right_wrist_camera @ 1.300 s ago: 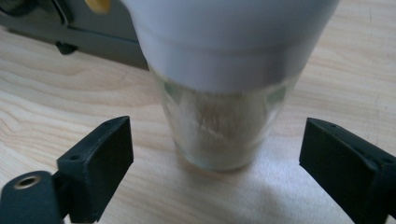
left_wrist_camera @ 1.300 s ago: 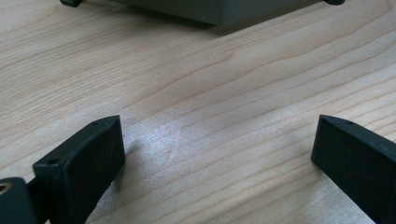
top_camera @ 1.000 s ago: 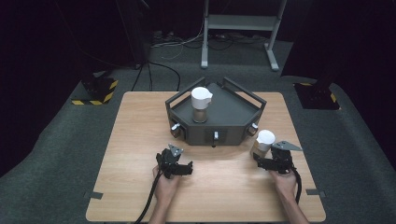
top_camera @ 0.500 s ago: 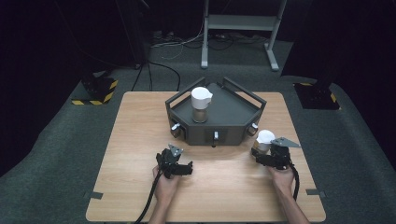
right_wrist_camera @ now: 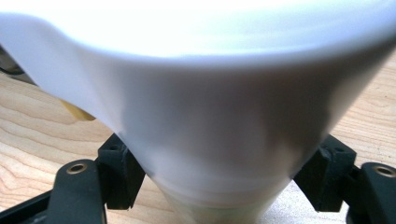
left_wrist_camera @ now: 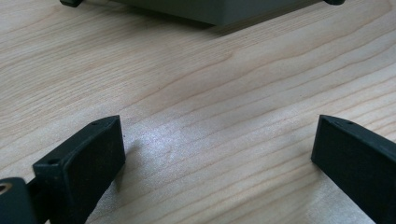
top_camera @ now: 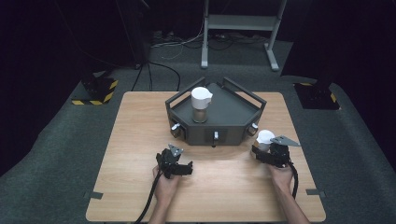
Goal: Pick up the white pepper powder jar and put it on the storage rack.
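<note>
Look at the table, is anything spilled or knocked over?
Nothing stands out. One white cup stands upright on the dark tray; the other cup sits upright between the right tool jaws, which have just been closing on it.

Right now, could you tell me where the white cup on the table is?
In the high view the white cup stands right of the dark tray, by its front right corner, clasped between the right gripper's jaws.

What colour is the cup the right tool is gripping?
White cup, clearest in the right gripper view.
</note>
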### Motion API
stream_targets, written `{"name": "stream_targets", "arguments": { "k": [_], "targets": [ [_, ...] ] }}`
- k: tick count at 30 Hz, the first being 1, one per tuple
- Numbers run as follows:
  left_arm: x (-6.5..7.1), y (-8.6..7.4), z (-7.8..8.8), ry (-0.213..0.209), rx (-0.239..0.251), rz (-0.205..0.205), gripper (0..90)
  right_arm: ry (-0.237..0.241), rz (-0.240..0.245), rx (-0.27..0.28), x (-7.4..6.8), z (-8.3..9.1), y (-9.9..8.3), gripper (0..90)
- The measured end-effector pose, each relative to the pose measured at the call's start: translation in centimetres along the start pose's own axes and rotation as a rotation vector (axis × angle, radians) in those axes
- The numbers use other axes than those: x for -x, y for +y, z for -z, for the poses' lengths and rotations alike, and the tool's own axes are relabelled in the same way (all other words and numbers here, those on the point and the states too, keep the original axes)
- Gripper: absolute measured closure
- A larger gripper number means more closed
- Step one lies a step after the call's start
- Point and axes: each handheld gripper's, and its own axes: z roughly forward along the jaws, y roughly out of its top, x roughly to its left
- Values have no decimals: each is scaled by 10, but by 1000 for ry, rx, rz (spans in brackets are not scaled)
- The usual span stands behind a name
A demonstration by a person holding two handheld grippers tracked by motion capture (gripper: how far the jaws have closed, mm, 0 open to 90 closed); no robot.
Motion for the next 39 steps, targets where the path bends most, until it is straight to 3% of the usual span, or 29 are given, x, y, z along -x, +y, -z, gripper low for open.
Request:
{"name": "stream_targets", "arguments": {
  "k": [20, 39],
  "targets": [
    [0, 0, 0, 0, -1, 0, 26, -25, 72, -3, -10, 2, 2, 305],
    [0, 0, 0, -1, -1, -2, 25, 58, 77, -11, 0, 12, 16, 305]
  ]
}}
